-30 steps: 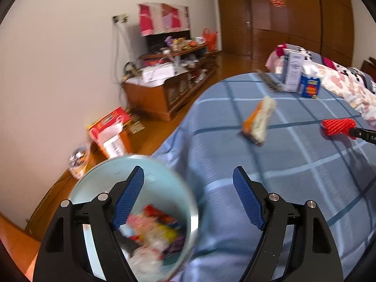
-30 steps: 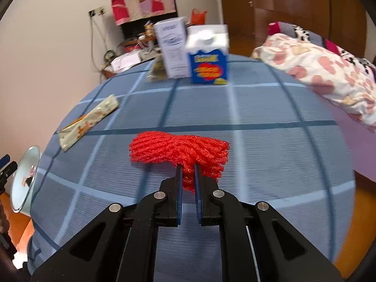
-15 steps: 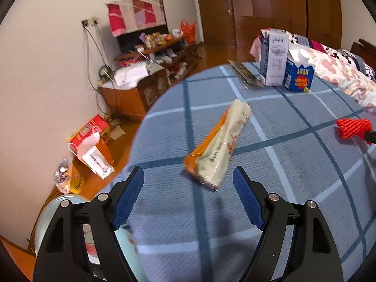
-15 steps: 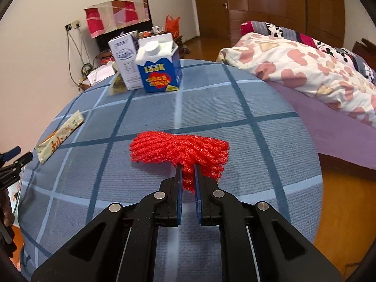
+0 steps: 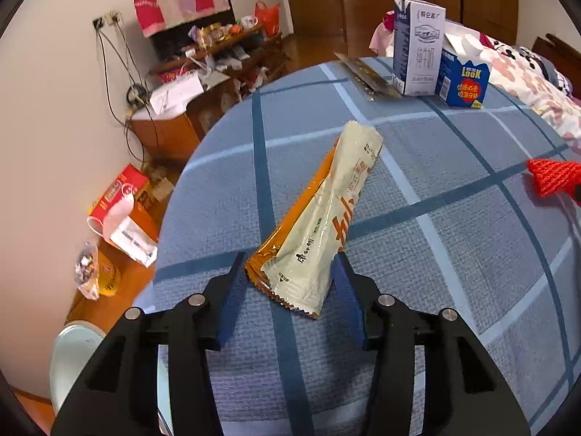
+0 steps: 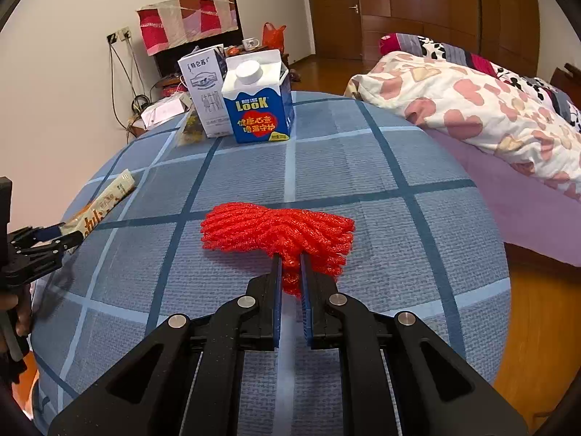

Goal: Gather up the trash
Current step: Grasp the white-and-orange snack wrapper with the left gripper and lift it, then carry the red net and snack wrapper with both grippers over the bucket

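Observation:
A long cream and orange snack wrapper (image 5: pixel 326 218) lies on the blue checked cloth (image 5: pixel 454 254). My left gripper (image 5: pixel 288 272) is open, its jaws on either side of the wrapper's near end. It also shows in the right wrist view (image 6: pixel 54 238) at the left edge, with the wrapper (image 6: pixel 105 203). My right gripper (image 6: pixel 290 265) is shut on a red foam net (image 6: pixel 279 230) and holds it just above the cloth. The net shows at the right edge of the left wrist view (image 5: pixel 553 178).
A white milk carton (image 6: pixel 207 89), a blue LOOK carton (image 6: pixel 259 103) and a flat foil wrapper (image 5: pixel 366 78) stand at the cloth's far side. A pale trash bin (image 5: pixel 72 359) is on the floor at lower left. A floral quilt (image 6: pixel 490 109) lies right.
My left gripper moved from over the trash bin to the snack wrapper and narrowed its jaws around the wrapper's end. My right gripper kept the red net and swung slightly.

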